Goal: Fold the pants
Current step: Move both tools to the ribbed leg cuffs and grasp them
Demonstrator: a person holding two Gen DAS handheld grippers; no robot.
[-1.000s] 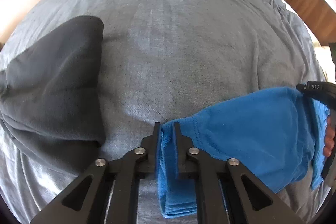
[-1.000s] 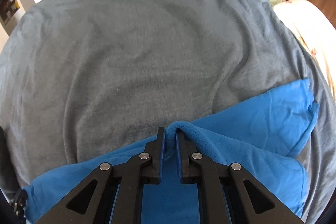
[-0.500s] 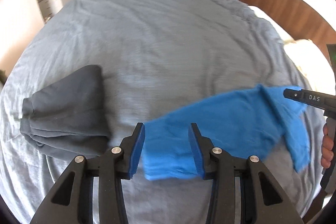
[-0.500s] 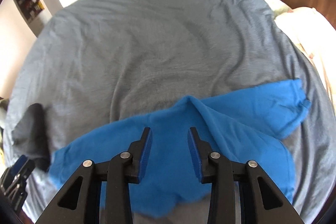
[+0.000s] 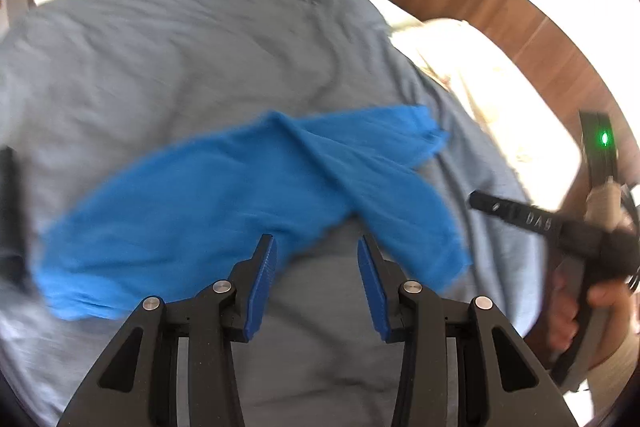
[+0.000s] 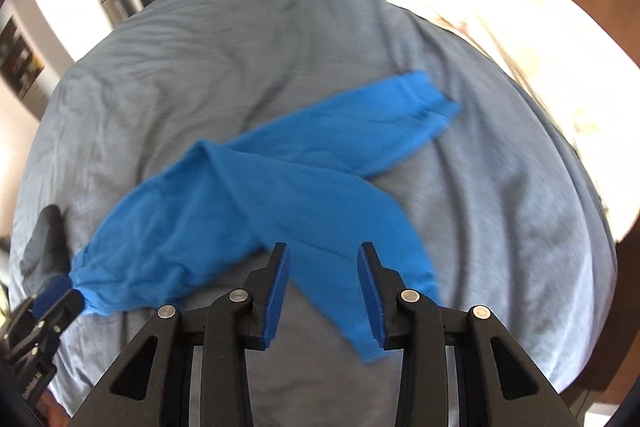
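A: Left wrist view. Left gripper (image 5: 316, 281) wide open, nothing held. Blue pants (image 5: 224, 195) dropped on grey duvet (image 5: 200, 47), just ahead of the fingertips, legs splayed toward the right. Right gripper (image 5: 520, 215) off to the right.

B: Step?

A: Probably between folds. Next: regrab both legs, lay together.

B: Right wrist view?

A: Right gripper (image 6: 322, 289) equally wide, empty. Blue pants (image 6: 248, 203) ahead, near leg passing under the fingertips. Versus 1 s ago: both clamped on cloth then, released since; views pulled back.
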